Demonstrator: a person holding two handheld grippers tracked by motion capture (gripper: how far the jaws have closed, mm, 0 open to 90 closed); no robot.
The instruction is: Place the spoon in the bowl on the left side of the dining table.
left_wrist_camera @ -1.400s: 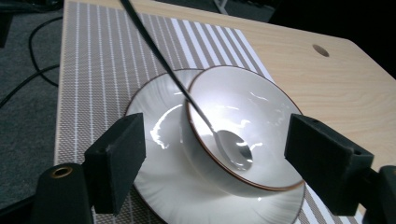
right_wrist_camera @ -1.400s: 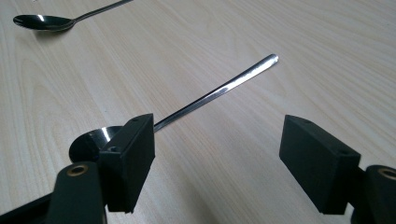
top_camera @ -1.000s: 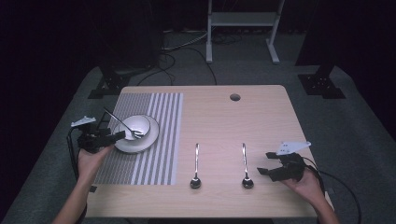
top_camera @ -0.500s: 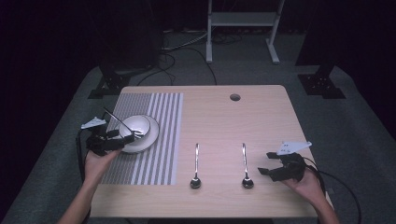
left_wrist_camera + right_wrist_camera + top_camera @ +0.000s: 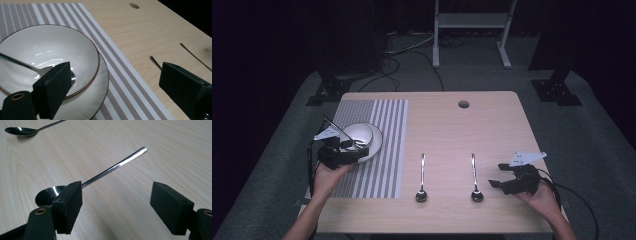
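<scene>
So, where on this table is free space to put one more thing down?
The table is bare between the striped mat and its right edge, beyond the handles of the two spoons. Crowded: the bowl on its plate beside the left gripper, and the near edge around the right gripper.

bare tabletop beyond two spoons, bowl blocking left

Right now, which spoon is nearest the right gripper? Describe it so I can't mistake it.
Start at the bare wooden table, right of the striped placemat. Two spoons lie side by side near the front edge, bowls toward the person. Yours is the right-hand spoon, just left of the right gripper; the other spoon lies closer to the placemat.
</scene>
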